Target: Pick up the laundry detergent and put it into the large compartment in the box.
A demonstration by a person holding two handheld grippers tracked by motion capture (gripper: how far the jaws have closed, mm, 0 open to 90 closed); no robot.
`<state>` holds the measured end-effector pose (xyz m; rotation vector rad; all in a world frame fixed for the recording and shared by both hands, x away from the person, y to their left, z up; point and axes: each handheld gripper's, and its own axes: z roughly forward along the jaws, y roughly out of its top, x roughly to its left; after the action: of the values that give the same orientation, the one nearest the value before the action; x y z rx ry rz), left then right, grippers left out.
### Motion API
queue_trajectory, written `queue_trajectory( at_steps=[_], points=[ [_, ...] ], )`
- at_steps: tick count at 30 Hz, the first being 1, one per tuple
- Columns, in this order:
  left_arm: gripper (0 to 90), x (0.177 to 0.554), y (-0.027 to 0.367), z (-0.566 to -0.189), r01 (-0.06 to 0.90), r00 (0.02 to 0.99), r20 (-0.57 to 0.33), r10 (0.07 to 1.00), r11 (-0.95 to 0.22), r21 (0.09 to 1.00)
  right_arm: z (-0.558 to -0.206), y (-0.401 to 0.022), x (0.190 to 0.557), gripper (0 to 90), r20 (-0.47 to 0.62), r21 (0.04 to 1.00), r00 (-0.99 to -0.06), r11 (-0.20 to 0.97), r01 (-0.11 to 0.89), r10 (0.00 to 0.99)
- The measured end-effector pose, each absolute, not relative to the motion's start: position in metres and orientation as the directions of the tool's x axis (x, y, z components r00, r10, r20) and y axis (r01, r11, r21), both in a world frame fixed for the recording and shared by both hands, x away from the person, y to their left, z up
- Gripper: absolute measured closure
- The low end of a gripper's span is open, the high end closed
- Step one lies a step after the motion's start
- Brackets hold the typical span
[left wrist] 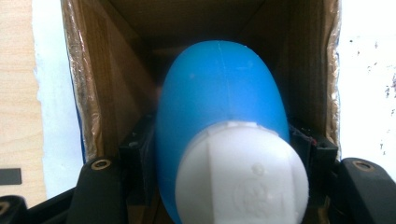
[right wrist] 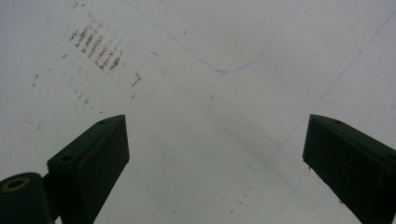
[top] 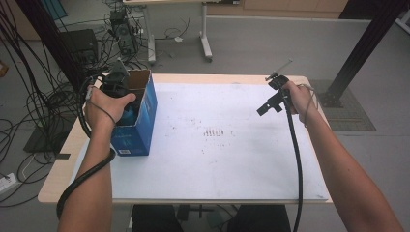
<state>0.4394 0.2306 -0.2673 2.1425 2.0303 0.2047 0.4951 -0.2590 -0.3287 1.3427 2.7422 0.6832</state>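
An open cardboard box (top: 143, 126) with blue outer sides stands on the left part of the table. Inside it is a blue bottle (left wrist: 219, 88) with a white cap (left wrist: 243, 175), the cap end pointing toward my camera. My left gripper (left wrist: 224, 144) reaches down into the box (left wrist: 105, 74) and is shut on the bottle, one jaw on each side of its body. In the high view a hand covers most of the left gripper (top: 117, 82). Over the right side of the table, my right gripper (top: 271, 96) hangs open above the bare mat, with nothing between its jaws (right wrist: 215, 135).
A white mat (top: 227, 154) with small brown stains covers the wooden table top. Past the table's far edge are a desk frame on casters (top: 205, 46) and many cables on the floor at the left. A black post (top: 360, 53) rises at the right.
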Motion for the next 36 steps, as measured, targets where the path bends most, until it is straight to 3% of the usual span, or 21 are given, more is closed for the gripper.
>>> queue_trajectory(
  at_steps=[36],
  points=[
    [37.6, 0.4398, 0.2302, -0.2679, 0.972, 0.053, -0.027, 0.998, -0.045, 0.230, -0.3283, -0.2582, 0.4952, 7.0, 0.172, 0.384, -0.632, 0.539, 0.750, 0.756]
  ],
)
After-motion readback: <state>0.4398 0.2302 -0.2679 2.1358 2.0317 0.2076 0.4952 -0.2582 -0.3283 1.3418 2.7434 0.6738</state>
